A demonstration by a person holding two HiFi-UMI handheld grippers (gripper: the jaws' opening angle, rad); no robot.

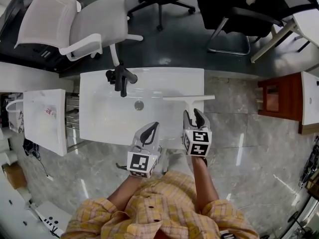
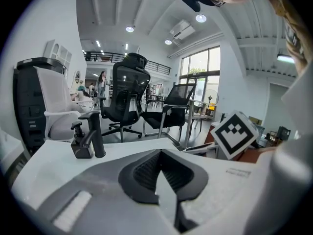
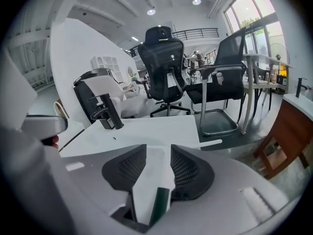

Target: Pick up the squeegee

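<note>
The white squeegee (image 1: pixel 189 98) lies on the right part of the white sink top (image 1: pixel 104 118), its blade across and its handle pointing toward me. My right gripper (image 1: pixel 193 115) stands open around that handle. In the right gripper view the handle (image 3: pixel 155 177) runs between the two dark pads (image 3: pixel 188 173), which stand apart from it, and its near end is dark green. My left gripper (image 1: pixel 151 131) is shut and empty over the front edge of the sink top, left of the squeegee. Its pads (image 2: pixel 146 173) meet at the tips.
A black faucet (image 1: pixel 121 78) stands at the back of the sink, with a drain (image 1: pixel 139 105) in front of it. A white office chair (image 1: pixel 70 24) and black chairs stand beyond. A red-brown cabinet (image 1: pixel 279 101) is at the right and a white cabinet (image 1: pixel 45 118) at the left.
</note>
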